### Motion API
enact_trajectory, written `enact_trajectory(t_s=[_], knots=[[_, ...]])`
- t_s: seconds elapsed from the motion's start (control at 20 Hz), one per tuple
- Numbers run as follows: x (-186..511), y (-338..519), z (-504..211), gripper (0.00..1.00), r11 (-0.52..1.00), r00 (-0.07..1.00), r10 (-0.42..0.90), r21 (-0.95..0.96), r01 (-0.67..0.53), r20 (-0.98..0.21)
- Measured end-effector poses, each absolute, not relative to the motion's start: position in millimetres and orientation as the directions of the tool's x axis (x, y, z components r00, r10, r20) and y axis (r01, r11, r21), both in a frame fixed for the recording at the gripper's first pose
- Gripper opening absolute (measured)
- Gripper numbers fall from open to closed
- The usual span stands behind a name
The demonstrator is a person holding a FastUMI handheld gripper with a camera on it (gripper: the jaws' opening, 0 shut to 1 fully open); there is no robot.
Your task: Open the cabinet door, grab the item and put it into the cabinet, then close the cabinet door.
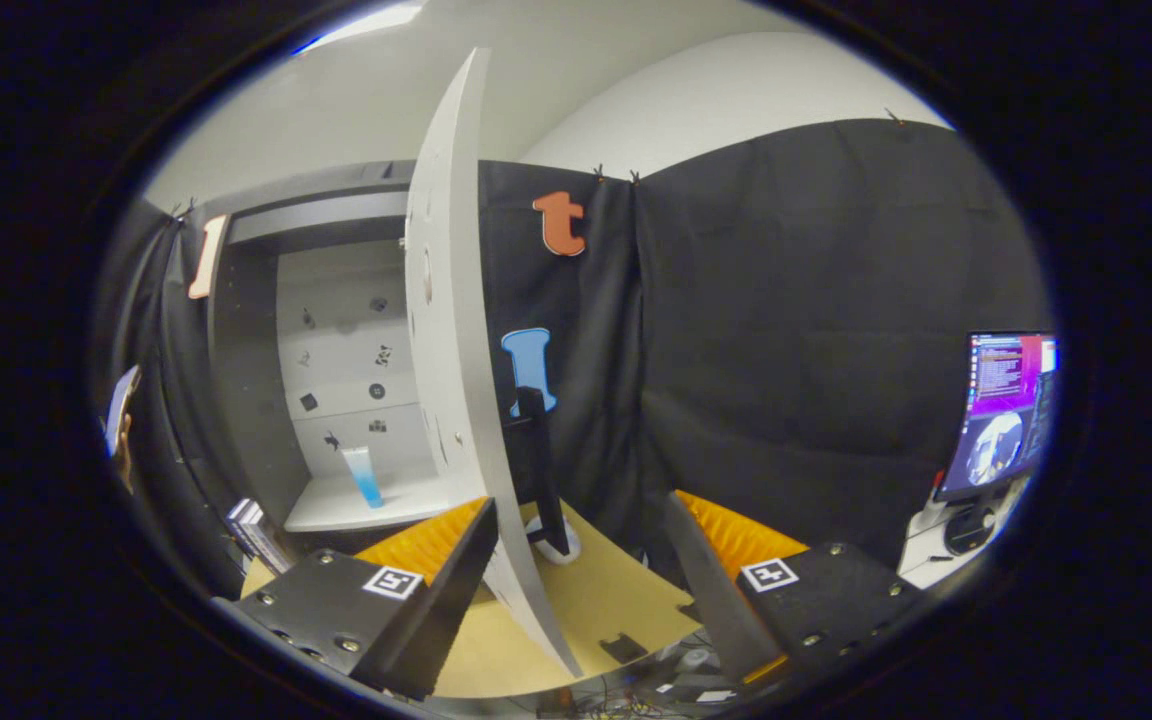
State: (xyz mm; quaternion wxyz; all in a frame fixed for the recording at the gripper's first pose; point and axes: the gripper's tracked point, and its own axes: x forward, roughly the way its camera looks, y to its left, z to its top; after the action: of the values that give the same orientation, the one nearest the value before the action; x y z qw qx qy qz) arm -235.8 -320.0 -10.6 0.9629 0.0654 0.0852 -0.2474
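Looking along the gripper, I am seeing its jaws standing wide apart and holding nothing, with the cabinet door swung open edge-on between them, nearer the left finger. The item, a blue-tinted tube, is already standing upright on the cabinet shelf, well beyond the fingers. I am judging the closing step to be in hand: next I am needing to get a finger behind the door's edge and push it shut, keeping clear of the bench.

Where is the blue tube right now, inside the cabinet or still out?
Inside. The blue tube stands upright on the cabinet shelf, beyond the open tool. The cabinet door is still open, edge-on between the fingers.
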Motion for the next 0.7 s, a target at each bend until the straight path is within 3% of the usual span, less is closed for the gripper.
enact_trajectory(t_s=[0.2, 0.5, 0.7], knots=[[-228.6, -322.4, -30.5, 1.0, 0.9, 0.875, -0.419, 0.015, 0.435, -0.242], [-224.5, -339.7, -44.5, 1.0, 0.876, 0.84, -0.481, -0.092, 0.474, -0.251], [-219.4, -324.4, -46.2, 0.9, 0.897, 0.859, -0.434, -0.039, 0.441, -0.27]])
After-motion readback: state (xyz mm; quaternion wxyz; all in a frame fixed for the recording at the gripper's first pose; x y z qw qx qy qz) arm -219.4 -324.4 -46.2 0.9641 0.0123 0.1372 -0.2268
